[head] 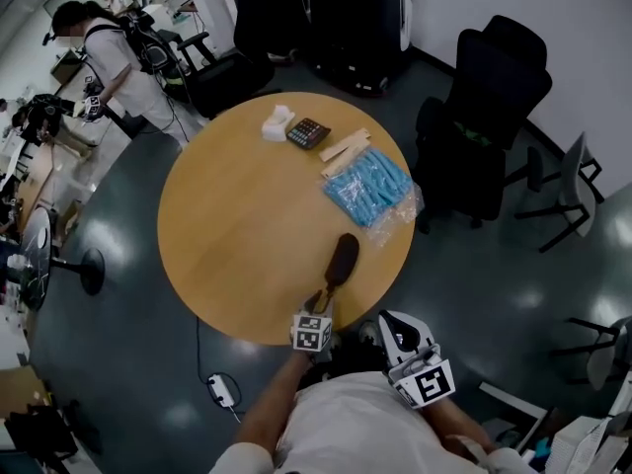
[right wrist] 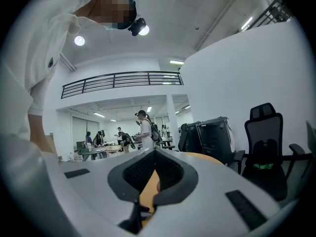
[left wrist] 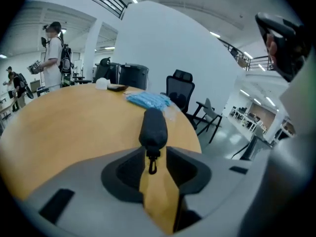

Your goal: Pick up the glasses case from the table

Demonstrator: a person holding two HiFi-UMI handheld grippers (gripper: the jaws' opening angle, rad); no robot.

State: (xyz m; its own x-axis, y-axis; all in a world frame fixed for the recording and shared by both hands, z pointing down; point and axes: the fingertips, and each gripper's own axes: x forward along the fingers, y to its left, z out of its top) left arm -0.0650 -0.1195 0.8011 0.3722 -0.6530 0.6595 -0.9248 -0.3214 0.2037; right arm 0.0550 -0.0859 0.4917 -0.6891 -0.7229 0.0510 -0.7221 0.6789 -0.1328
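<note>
The black, oblong glasses case (head: 342, 258) lies on the round wooden table (head: 247, 235) near its front edge. My left gripper (head: 322, 297) sits right behind the case's near end and points along it. In the left gripper view its jaws (left wrist: 152, 154) are open; the case (left wrist: 153, 126) lies just past the fingertips, and its small black clip (left wrist: 152, 165) hangs between them, untouched by the pads. My right gripper (head: 388, 322) hovers off the table's edge close to my body. In its own view the right gripper (right wrist: 155, 154) is shut with nothing in it.
A blue plastic packet (head: 370, 188), pale wooden sticks (head: 346, 151), a calculator (head: 308, 132) and a white wad (head: 277, 123) lie on the table's far side. Black office chairs (head: 484, 126) stand to the right. A person (head: 109, 57) stands at the far left. A power strip (head: 222, 391) lies on the floor.
</note>
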